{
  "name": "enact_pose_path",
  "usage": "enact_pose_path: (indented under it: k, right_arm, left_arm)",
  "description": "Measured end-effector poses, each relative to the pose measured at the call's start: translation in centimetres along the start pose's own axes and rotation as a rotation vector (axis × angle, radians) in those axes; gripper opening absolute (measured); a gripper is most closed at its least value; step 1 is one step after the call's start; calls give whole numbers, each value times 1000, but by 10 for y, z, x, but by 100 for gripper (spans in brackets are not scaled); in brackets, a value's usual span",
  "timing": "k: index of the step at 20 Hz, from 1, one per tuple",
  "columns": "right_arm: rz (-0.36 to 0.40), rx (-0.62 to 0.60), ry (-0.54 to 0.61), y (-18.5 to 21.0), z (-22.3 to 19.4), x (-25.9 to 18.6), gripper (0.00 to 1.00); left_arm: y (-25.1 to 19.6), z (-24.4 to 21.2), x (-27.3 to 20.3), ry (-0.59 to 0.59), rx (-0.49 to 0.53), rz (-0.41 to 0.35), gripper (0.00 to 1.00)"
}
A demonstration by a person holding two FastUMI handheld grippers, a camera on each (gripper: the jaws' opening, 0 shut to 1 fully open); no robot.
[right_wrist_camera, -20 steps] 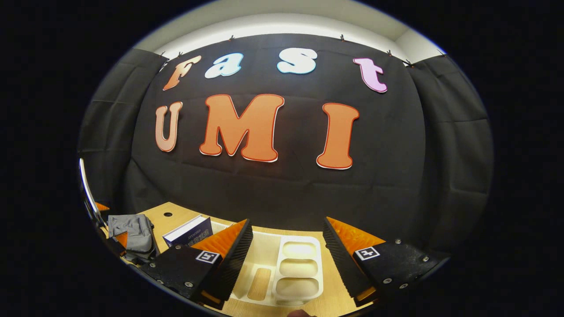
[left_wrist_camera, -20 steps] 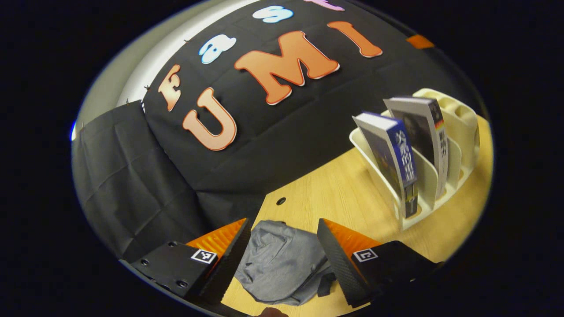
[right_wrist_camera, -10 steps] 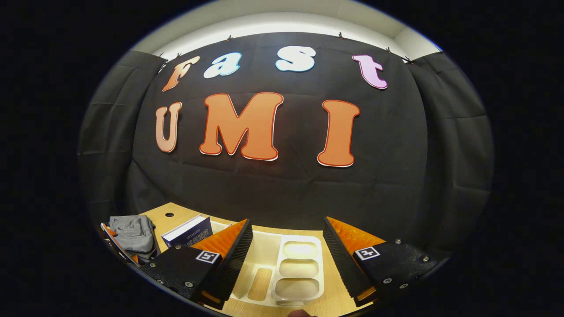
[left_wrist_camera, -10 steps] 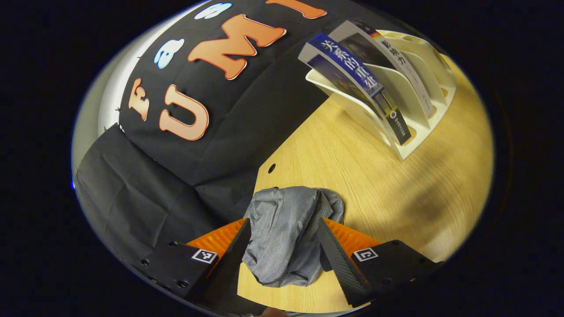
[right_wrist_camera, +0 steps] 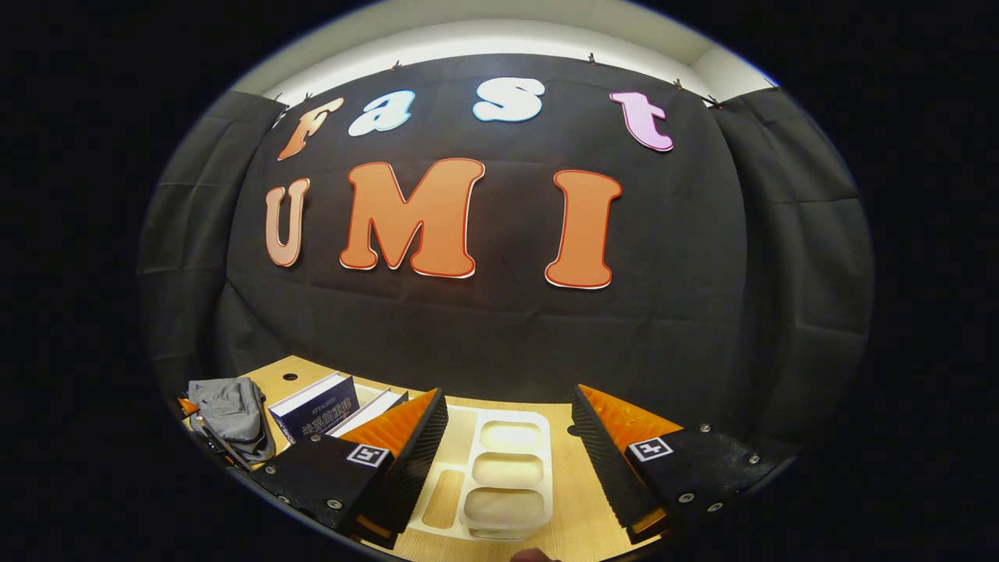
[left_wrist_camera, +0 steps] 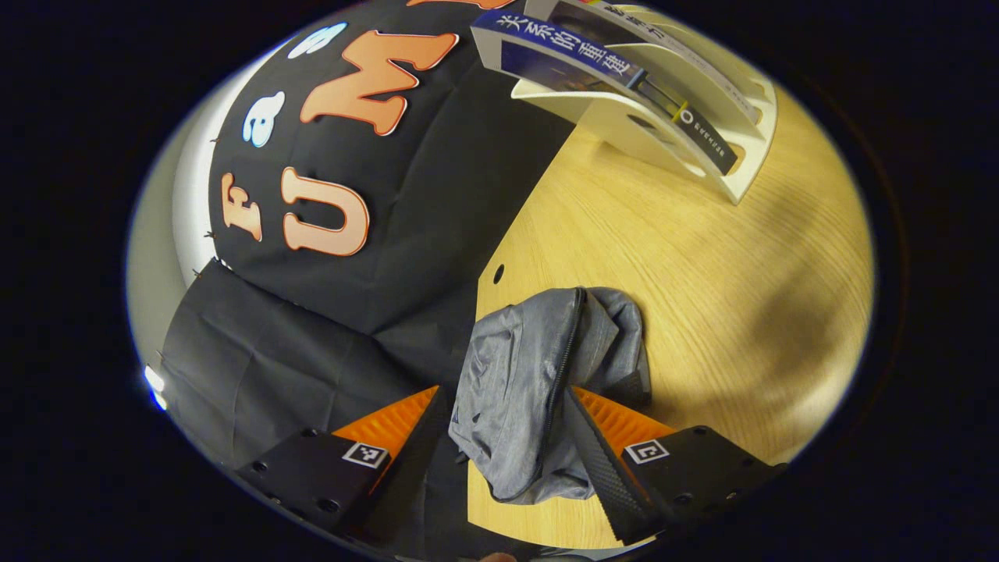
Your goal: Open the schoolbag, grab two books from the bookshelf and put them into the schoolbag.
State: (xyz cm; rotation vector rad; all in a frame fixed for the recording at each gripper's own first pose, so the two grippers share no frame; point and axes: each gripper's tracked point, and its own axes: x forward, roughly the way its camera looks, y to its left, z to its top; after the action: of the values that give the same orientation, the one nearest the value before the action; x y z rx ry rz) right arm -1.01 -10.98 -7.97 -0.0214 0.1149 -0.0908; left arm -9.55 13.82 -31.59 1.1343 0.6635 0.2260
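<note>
In the left gripper view, the left tool hangs with its fingers spread wide on either side of the grey schoolbag, which lies crumpled on the wooden surface with its dark zipper line running along it. Well apart, the white bookshelf holds two books leaning in its slots.

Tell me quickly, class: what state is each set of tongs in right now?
Left tongs: open, straddling the grey schoolbag, not gripping it.
Right tongs: open, empty, above the white bookshelf.
</note>
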Motion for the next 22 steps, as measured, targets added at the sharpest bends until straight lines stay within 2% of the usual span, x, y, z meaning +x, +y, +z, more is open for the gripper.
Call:
enact_pose_path:
  k: [3,9,12,13,14,15,16,17,18,20,22]
  right_arm:
    - [-1,7,0,-1,-1,1,95]
    - [21,-8,-3,4,4,-1,95]
    - [31,-11,-9,7,8,-1,95]
    - [37,-9,-9,8,7,-1,95]
    - [40,-7,-6,9,7,0,95]
    - [46,-5,-5,12,8,2,95]
    - [46,-5,-7,15,11,3,95]
    - [46,-8,-9,16,12,4,95]
    - [40,-11,-12,18,15,5,95]
    - [26,-23,-22,24,22,3,95]
    - [-6,-41,-33,30,29,-1,95]
  left_arm:
    - [2,-2,13,15,28,13,86]
    - [14,-7,36,37,25,31,75]
    - [26,-10,46,50,-19,31,63]
    - [28,-13,49,57,-23,21,59]
    - [29,-15,53,65,-26,9,50]
    - [28,-16,56,68,-42,-15,47]
    - [31,-17,59,74,-56,-29,39]
    - [36,-16,58,64,-71,-38,36]
    - [39,-13,60,62,-83,-63,28]
    - [49,-14,59,49,-137,-96,21]
    - [61,-15,63,34,-185,-129,21]
